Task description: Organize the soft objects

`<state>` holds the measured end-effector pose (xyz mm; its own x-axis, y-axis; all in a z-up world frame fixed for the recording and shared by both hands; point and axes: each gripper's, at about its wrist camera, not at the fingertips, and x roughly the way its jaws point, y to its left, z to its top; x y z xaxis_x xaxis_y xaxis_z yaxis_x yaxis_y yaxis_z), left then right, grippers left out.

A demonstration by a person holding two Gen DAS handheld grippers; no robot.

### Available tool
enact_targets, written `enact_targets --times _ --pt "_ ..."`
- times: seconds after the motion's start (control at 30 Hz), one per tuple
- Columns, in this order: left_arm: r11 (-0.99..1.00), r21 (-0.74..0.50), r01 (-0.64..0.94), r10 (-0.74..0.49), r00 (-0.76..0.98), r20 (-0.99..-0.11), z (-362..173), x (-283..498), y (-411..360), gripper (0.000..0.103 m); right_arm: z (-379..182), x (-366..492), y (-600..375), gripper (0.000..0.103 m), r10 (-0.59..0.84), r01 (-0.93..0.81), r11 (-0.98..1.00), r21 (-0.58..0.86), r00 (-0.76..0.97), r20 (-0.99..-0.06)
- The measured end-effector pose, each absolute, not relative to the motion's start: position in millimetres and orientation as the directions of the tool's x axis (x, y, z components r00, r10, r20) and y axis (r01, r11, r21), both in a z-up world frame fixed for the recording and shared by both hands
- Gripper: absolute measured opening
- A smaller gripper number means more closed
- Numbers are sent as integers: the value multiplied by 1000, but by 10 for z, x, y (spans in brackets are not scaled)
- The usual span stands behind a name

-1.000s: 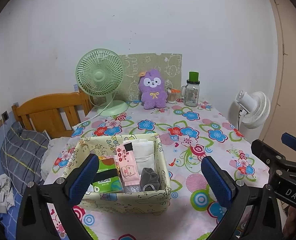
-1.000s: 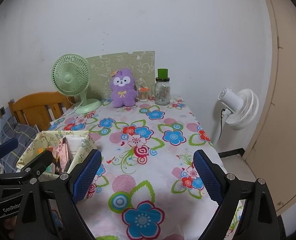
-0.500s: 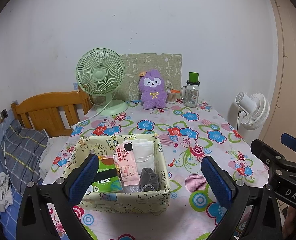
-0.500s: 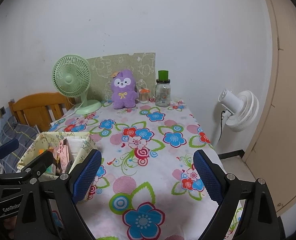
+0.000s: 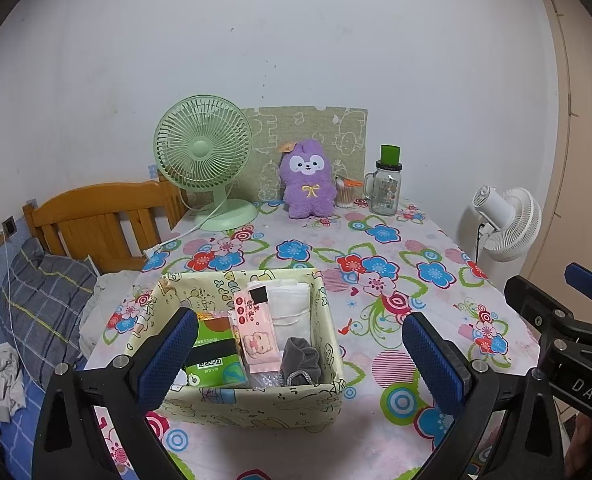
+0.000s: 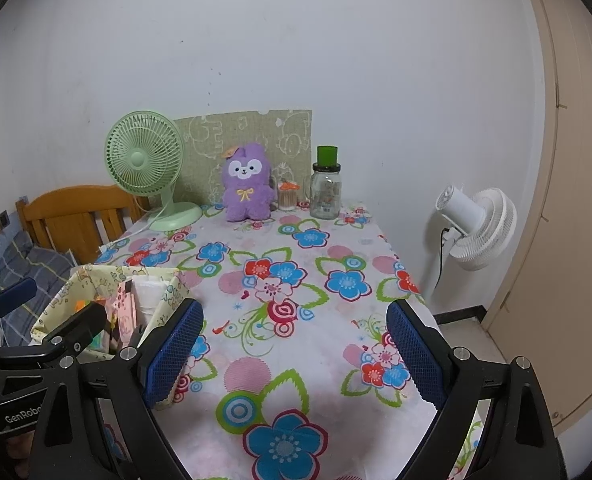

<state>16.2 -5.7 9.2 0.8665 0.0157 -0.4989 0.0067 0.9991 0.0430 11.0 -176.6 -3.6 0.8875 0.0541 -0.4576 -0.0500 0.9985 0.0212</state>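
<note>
Table [image 6: 296, 360]: flowered cloth fills your lower frame.
Bin [image 5: 256, 396]: lower centre.
Plush [image 5: 307, 178]: mid-frame, by wall.
Your grippers: left [image 5: 300, 356] and right [image 6: 294, 354] both wide, empty.

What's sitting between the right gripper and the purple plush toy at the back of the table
Nothing visible. The right gripper is open over bare floral tablecloth, and the cloth runs clear to the purple plush toy. The fabric bin sits off to the left; the green fan and glass jar flank the toy.
</note>
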Motion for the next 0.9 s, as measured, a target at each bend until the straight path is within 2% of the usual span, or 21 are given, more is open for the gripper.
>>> enact_targets --times 0.9 --pt "1000 23 5 7 860 -510 76 178 -127 103 -67 104 -1770 95 58 -47 998 36 893 -447"
